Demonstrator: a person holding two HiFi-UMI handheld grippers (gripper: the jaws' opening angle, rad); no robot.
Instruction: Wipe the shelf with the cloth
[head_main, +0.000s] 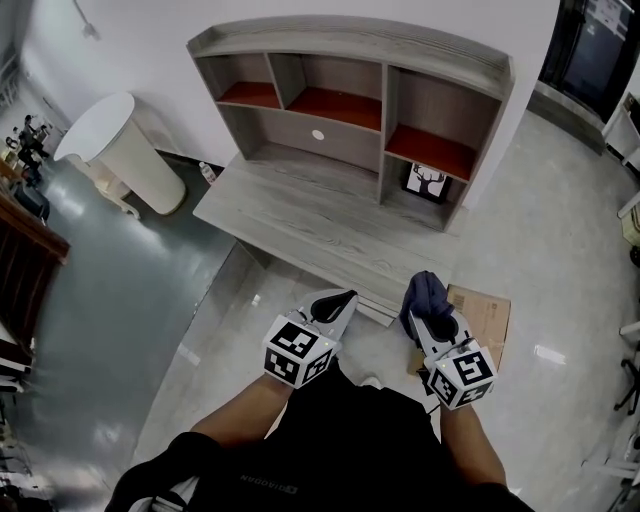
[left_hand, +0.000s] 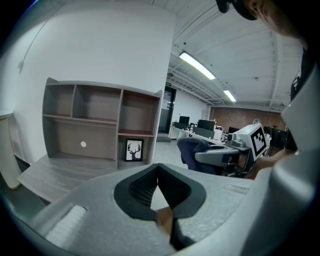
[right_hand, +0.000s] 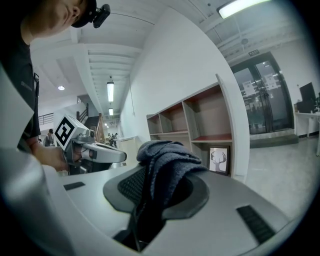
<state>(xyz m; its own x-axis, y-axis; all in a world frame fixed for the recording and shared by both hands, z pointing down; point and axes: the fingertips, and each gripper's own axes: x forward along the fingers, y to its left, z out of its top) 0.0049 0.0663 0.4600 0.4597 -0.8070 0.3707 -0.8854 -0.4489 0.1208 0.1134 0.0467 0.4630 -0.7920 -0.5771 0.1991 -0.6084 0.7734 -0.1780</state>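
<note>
**Cloth held in your right gripper (right_hand: 152, 192), well apart from the shelf (head_main: 350, 110)**
Your right jaws clench the dark cloth (right_hand: 167, 157); your left gripper (left_hand: 158, 167) is closed on nothing. The print on your shirt is too small to read. A deer picture (head_main: 427, 181) stands in the lower right compartment. Open floor (head_main: 560, 230) lies before the shelf's front edge. Only the head view shows the cardboard (head_main: 485, 310).

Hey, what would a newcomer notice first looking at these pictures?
A big grey wooden shelf unit against the white wall dominates, a framed deer picture in its lower right compartment. Nearer, the right hand-held gripper clamps a bunched dark blue cloth, while the left hand-held gripper is shut and empty.
</note>
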